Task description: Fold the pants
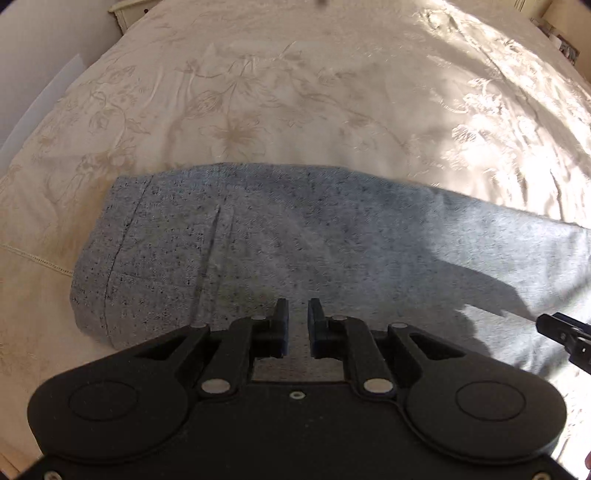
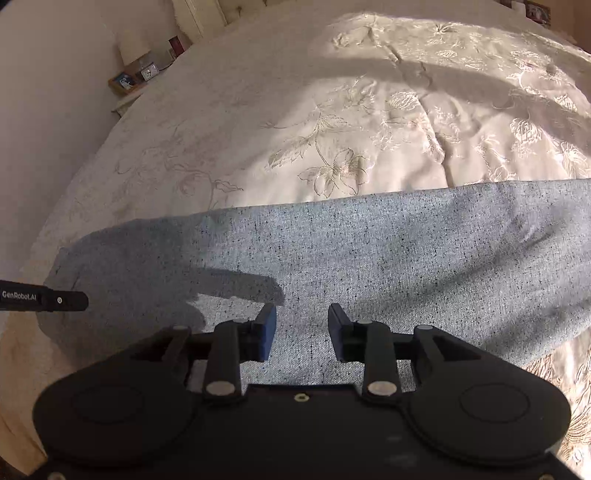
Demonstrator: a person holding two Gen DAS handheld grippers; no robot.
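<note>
Grey speckled pants (image 1: 295, 251) lie flat across a cream embroidered bedspread (image 1: 258, 92), waistband end at the left in the left wrist view. My left gripper (image 1: 297, 314) hovers over the pants near their front edge, jaws a small gap apart and empty. My right gripper (image 2: 302, 317) is open and empty over the pants (image 2: 369, 258) further along the legs. The right gripper's tip shows at the right edge of the left wrist view (image 1: 565, 332). The left gripper's tip shows at the left edge of the right wrist view (image 2: 55, 300).
The bedspread (image 2: 332, 129) stretches far behind the pants, partly in bright sunlight. A bedside shelf (image 2: 140, 77) with a clock and small items stands at the back left. A pale cabinet (image 1: 129, 11) stands beyond the bed's far corner.
</note>
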